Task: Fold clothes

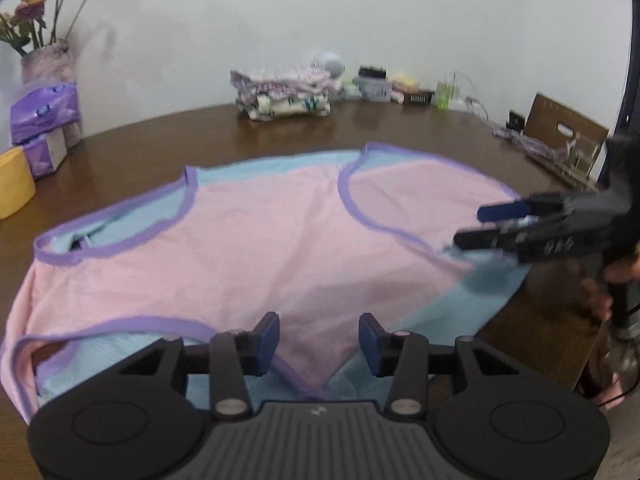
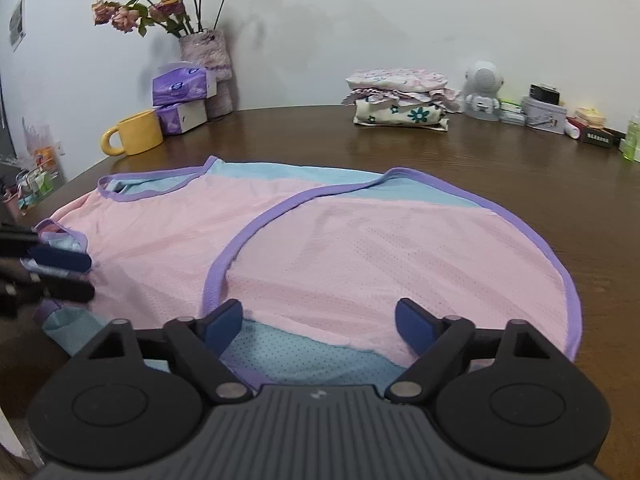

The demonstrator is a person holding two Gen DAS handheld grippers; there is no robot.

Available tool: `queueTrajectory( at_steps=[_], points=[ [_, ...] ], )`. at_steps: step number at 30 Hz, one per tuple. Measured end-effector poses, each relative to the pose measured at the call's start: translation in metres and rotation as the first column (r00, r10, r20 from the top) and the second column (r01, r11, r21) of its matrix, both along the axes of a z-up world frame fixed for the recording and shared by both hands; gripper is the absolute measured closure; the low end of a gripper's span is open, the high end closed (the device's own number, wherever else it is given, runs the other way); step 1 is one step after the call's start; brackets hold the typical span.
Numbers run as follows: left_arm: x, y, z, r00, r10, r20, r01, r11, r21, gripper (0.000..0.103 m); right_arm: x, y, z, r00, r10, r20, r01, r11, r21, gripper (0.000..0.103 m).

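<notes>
Spread flat on the dark brown wooden counter [image 2: 500, 168]: a pink and pale-blue mesh sleeveless top with purple binding [image 1: 256, 240], directly ahead of both pairs of tongs. Left tongs [image 1: 319, 338] parted over the near hem, blue pads clear of the cloth on either side, nothing pinched. Right tongs [image 2: 319, 324] spread wide above a pink panel and the blue layer beneath it, likewise released. Seen from the left wrist, right tongs reaching in from the right over the garment's side edge. Probably laid out smooth so a clean crease can be set, with each pair of tongs poised at its own edge to lift together. Beyond the top, well apart from it: a stack of folded floral clothes [image 2: 400, 100], likely the finished pile; off to the left, a yellow ceramic mug [image 2: 134, 134].
</notes>
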State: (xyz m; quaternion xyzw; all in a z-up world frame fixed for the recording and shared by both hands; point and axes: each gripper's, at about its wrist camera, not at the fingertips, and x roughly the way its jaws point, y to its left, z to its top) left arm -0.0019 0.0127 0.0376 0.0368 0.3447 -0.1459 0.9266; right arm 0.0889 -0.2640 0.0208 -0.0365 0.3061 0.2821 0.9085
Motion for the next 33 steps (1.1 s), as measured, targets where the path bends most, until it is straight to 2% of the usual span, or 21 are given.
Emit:
queueTrajectory(
  at_steps=[1, 4, 7, 9, 13, 17, 21, 24, 26, 30, 33],
  points=[
    [-0.001, -0.001, -0.001, 1.0, 0.0, 0.006, 0.0, 1.0, 0.008, 0.055, -0.002, -0.002, 0.001, 1.0, 0.006, -0.008, -0.006, 1.0, 0.018, 0.035],
    [-0.003, -0.005, -0.003, 1.0, 0.003, 0.016, -0.004, 1.0, 0.017, 0.052, -0.011, -0.004, 0.007, 0.999, 0.041, -0.024, -0.04, 0.998, 0.052, 0.052],
    [-0.003, -0.007, -0.005, 1.0, 0.008, 0.029, -0.009, 1.0, 0.028, 0.052, -0.02, 0.003, 0.01, 0.995, 0.095, -0.02, -0.094, 0.995, 0.022, 0.063],
    [-0.004, -0.009, -0.006, 0.999, 0.012, 0.038, -0.014, 0.999, 0.034, 0.052, -0.023, 0.01, 0.012, 0.992, 0.123, -0.014, -0.123, 0.992, -0.006, 0.066],
    [-0.007, -0.008, -0.008, 0.998, 0.019, 0.053, -0.021, 0.999, 0.032, 0.051, -0.025, 0.024, 0.011, 0.987, 0.162, 0.005, -0.161, 0.982, -0.098, 0.067],
    [-0.011, -0.007, -0.009, 0.998, 0.025, 0.064, -0.027, 0.999, 0.029, 0.051, -0.025, 0.025, 0.013, 0.993, 0.111, 0.041, -0.102, 0.979, -0.178, 0.066],
    [-0.012, -0.007, -0.009, 0.997, 0.03, 0.068, -0.032, 0.999, 0.029, 0.051, -0.03, 0.032, 0.022, 0.988, 0.137, 0.064, -0.13, 0.985, -0.111, 0.066],
    [-0.013, -0.006, -0.01, 0.997, 0.028, 0.072, -0.03, 0.999, 0.029, 0.051, -0.034, 0.043, 0.015, 0.985, 0.163, 0.063, -0.152, 0.978, -0.143, 0.067],
    [-0.014, -0.005, -0.01, 0.997, 0.027, 0.076, -0.029, 0.999, 0.026, 0.051, -0.035, 0.041, 0.009, 0.988, 0.136, 0.07, -0.122, 0.976, -0.179, 0.069],
    [-0.014, -0.005, -0.01, 0.996, 0.028, 0.08, -0.03, 0.999, 0.026, 0.05, -0.035, 0.016, 0.012, 0.998, 0.049, 0.049, -0.043, 0.991, -0.128, 0.068],
    [-0.015, -0.005, -0.011, 0.996, 0.031, 0.084, -0.033, 0.999, 0.025, 0.05, -0.04, 0.01, 0.015, 0.998, 0.037, 0.043, -0.032, 0.995, -0.099, 0.068]
  ],
)
